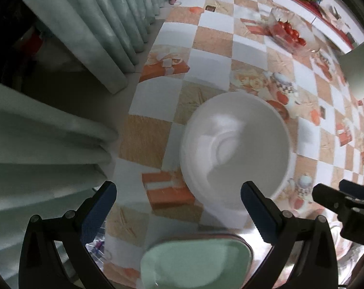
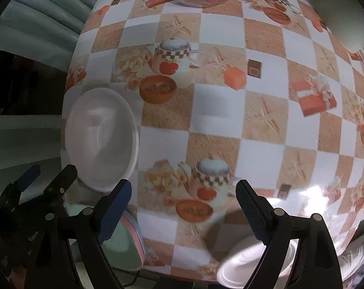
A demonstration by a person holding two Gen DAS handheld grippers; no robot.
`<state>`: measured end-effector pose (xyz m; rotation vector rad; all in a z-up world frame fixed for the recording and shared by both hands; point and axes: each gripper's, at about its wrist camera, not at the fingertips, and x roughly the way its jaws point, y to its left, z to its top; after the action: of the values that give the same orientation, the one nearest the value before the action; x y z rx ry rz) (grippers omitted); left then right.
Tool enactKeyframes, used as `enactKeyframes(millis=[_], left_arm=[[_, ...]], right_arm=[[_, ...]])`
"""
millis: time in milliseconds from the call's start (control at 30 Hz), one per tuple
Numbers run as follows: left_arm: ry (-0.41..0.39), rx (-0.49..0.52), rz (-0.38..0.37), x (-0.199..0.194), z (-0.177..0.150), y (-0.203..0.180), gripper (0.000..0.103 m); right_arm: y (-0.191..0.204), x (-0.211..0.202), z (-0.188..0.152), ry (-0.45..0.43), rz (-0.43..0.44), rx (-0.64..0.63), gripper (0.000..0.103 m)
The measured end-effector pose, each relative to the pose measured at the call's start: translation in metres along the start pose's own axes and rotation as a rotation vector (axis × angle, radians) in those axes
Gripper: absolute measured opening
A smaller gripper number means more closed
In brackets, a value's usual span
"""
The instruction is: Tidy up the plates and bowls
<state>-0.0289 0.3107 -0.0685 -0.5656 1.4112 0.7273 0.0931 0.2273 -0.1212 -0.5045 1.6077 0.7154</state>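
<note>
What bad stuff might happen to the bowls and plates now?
1. The white bowl and the green plate sit close to the table edge; a nudge from the open left gripper might push them off.
2. The two grippers hang close together, so they may bump.
3. The small white bowl by the open right gripper also lies near the front edge and could slip.
</note>
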Motion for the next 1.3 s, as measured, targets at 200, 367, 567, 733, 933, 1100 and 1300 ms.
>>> enactKeyframes(millis=[200,367,567,733,933,1100,1300], left_arm=[[0.002,0.040,0.047,0.018,0.014,0.000,0.103],[0.013,0.068,0.076,0.031,0.022,0.001,0.103],[0.060,0.033,0.058,0.048,0.029,0.010,0.101],[0.091,0.044,0.027,0.057,0.030,0.013,0.094],[0.102,0.050,0.028,0.061,0.034,0.010,0.093],[0.103,0.069,0.046,0.066,0.032,-0.002,0.093],[0.079,0.084,0.070,0.066,0.029,-0.008,0.092]], right_arm=[[0.017,0.022,0.015,0.004,-0.011,-0.008,0.089],[0.030,0.038,0.025,0.008,-0.018,-0.017,0.089],[0.036,0.055,0.034,0.021,-0.047,-0.024,0.089],[0.042,0.061,0.036,0.024,-0.051,-0.047,0.089],[0.049,0.068,0.037,0.037,-0.048,-0.047,0.089],[0.039,0.075,0.039,0.048,-0.057,-0.038,0.089],[0.019,0.074,0.035,0.047,-0.039,-0.026,0.089]])
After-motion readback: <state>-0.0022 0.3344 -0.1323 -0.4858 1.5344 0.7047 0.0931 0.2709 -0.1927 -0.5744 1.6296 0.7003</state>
